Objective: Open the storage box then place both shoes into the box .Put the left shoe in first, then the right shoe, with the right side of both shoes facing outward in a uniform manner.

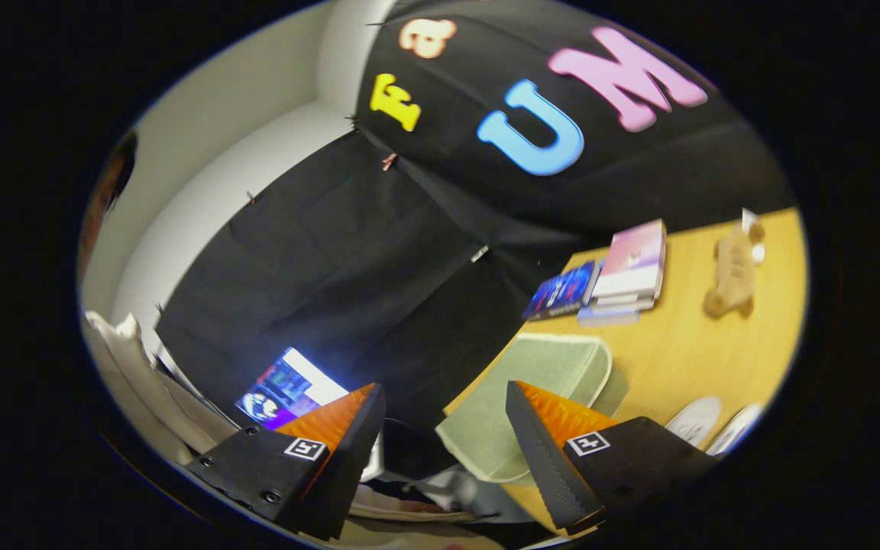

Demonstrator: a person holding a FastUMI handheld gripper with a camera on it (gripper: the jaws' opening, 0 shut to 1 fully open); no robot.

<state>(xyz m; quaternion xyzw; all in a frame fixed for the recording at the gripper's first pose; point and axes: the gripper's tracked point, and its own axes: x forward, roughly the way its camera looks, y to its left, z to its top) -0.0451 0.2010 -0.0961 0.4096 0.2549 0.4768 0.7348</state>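
Observation:
My gripper (444, 389) is open and tilted, with nothing between its fingers. It hangs off the table's near-left edge. A pale green fabric storage box (539, 382) with a light trim lies on the wooden table (700, 344), just ahead of the right finger (554, 428). Its top lies flat. Two white shoes (696, 418) (736, 426) sit side by side on the table to the right of that finger, and only their ends show past it.
A stack of books (627, 271) with a dark book (562, 290) beside it lies beyond the box. A tan plush toy (732, 271) lies farther right. A lit screen (287, 386) glows beyond the left finger. A person's head (104, 198) and pale clothing (134, 374) are at the left.

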